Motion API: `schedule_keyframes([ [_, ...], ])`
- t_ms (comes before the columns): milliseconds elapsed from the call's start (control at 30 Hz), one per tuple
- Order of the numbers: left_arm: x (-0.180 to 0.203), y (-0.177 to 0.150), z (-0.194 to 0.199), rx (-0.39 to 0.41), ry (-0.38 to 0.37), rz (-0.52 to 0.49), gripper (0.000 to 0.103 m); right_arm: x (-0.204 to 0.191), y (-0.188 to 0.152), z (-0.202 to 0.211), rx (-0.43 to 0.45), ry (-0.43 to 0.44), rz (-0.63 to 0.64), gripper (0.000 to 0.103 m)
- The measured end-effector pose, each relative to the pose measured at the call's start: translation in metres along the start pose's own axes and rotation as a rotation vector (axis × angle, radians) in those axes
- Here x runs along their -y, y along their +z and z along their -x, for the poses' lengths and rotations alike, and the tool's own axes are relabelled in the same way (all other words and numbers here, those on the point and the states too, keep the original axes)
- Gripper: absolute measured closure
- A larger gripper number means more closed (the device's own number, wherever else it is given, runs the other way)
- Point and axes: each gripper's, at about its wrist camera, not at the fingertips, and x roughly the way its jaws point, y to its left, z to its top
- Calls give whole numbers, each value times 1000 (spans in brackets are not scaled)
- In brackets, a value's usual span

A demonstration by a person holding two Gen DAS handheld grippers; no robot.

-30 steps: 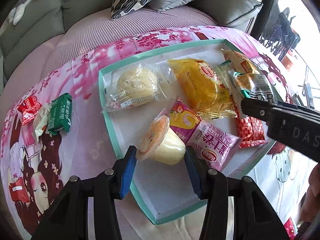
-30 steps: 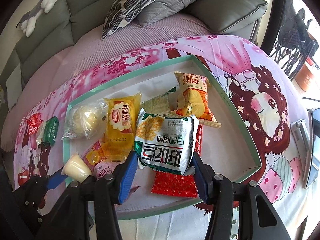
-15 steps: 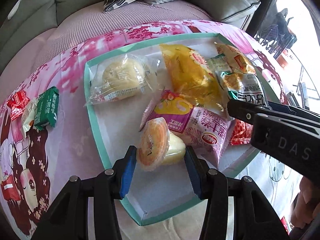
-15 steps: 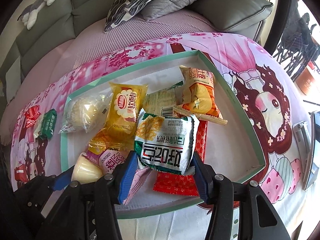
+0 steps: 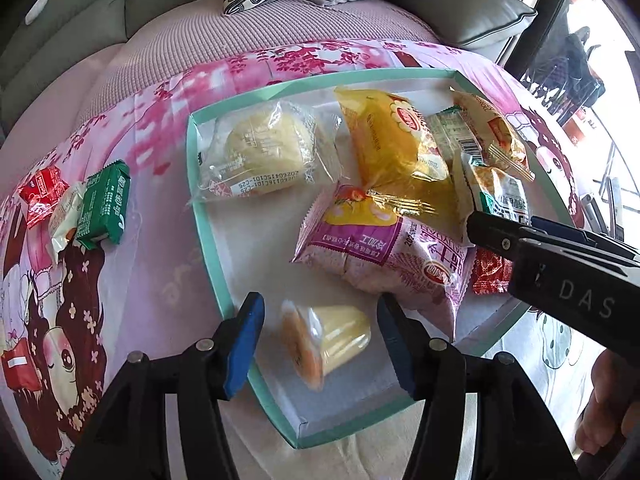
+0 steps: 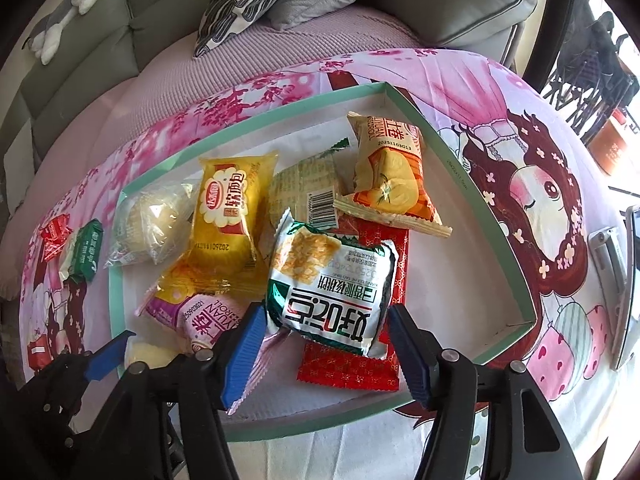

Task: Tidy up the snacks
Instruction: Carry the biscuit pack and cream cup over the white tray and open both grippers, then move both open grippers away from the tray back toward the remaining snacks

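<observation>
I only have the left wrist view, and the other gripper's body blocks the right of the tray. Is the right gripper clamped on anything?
Observer: No. The right gripper has just been opening. The green-and-white packet lies between its pads, which appear to stand clear of it.
Operator: What is under that packet?
Observer: A red packet lies flat on the tray floor, partly covered by it.
Operator: Any free floor beyond those two?
Observer: Yes. The tray is bare on its right side, up to the green rim.
</observation>
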Motion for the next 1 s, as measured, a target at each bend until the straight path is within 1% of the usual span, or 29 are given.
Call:
schedule_keyframes([
  [33,0,0,3,5,4,-3,40,1,0,0,0,-6,-2,28],
  [100,0,1,7,17,13,-13,28,2,0,0,1,-6,-10,25],
  [167,2,1,13,37,12,-15,28,4,0,0,7,-3,-18,19],
  [267,-1,4,19,58,19,-6,26,4,0,0,15,0,-17,14],
  [300,-3,5,20,63,30,5,25,4,0,0,16,3,-15,12],
  [433,-18,8,30,98,96,57,22,3,0,0,26,15,-9,0],
  [533,-35,9,36,130,125,134,19,3,0,1,34,17,-8,0],
  [633,-58,8,41,162,179,227,18,3,0,1,38,17,-9,0],
  [700,-74,7,43,180,211,284,3,3,1,3,46,15,-5,0],
  [800,-97,2,48,204,241,368,2,3,2,8,69,22,-7,0],
  [867,-113,-1,51,210,244,416,2,3,2,13,97,26,-17,0],
  [1000,-136,-7,56,231,254,476,2,4,4,27,180,55,-37,0],
])
